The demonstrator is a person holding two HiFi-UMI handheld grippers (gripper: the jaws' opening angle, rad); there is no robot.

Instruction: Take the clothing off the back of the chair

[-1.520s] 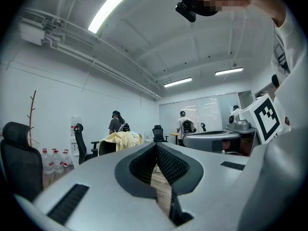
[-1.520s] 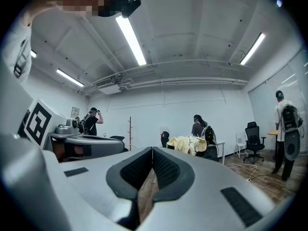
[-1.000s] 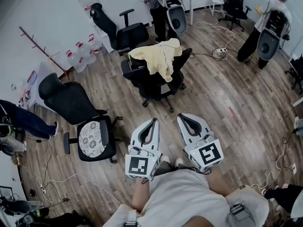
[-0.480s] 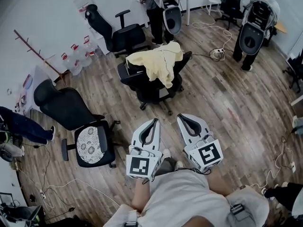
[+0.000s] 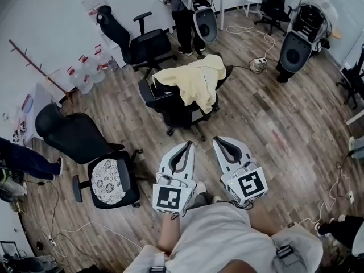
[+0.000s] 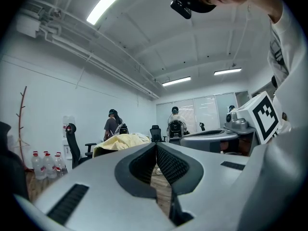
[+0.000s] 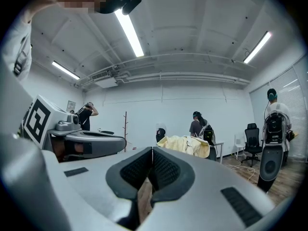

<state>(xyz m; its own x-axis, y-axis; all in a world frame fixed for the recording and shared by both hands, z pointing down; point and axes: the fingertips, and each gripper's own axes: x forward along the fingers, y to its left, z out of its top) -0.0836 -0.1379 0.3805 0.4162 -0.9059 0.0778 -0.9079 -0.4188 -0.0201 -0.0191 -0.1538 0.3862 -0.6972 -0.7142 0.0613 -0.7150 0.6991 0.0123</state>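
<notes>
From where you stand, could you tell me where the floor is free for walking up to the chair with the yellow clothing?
Free: the floor straight ahead, up to the chair bearing the yellow clothing, and the wide stretch to its right. Crowded: the cushioned chair at left; beyond the clothing, an office chair, a person and a power strip.

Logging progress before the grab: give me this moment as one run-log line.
stage: short of black chair | left gripper: jaws shut, empty | right gripper: jaws shut, empty | yellow garment: draped over chair back, untouched
</notes>
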